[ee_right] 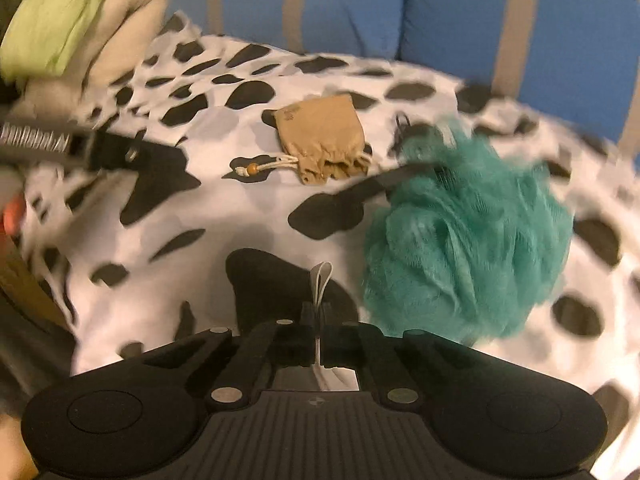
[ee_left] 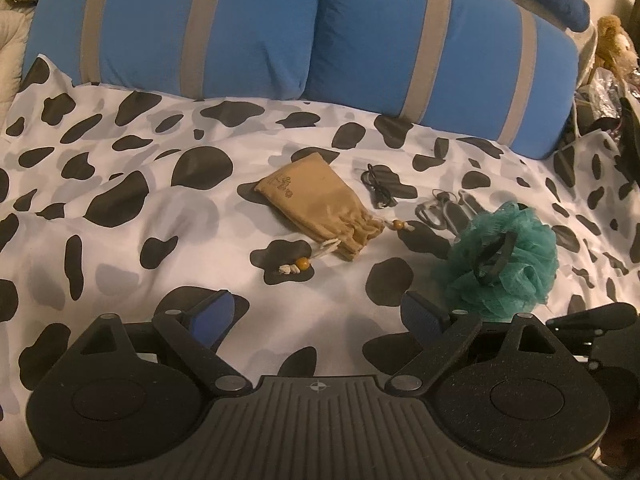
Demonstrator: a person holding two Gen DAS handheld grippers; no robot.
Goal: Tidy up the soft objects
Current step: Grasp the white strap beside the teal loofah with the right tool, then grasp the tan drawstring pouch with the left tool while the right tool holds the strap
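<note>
A tan drawstring pouch (ee_left: pixel 320 208) (ee_right: pixel 324 136) with wooden beads lies flat on the cow-print cover (ee_left: pixel 120 220) (ee_right: pixel 208 208). To its right sits a teal mesh bath pouf (ee_left: pixel 504 264) (ee_right: pixel 468 248) with a dark band across its top. My left gripper (ee_left: pixel 316 314) hangs open over the cover, short of the pouch, with nothing between its blue pads. My right gripper (ee_right: pixel 318 312) is shut just left of the pouf, and a thin white loop (ee_right: pixel 322 276) sticks up between its fingertips. Whether that loop belongs to the pouf or the cover I cannot tell.
Two blue pillows with grey stripes (ee_left: pixel 280 20) (ee_right: pixel 460 4) line the far side. A black cable (ee_left: pixel 378 188) and metal clips (ee_left: pixel 444 208) lie behind the pouf. A plush toy (ee_left: pixel 612 36) and clutter sit at the right edge. Green and cream cloth (ee_right: pixel 52 12) is piled far left.
</note>
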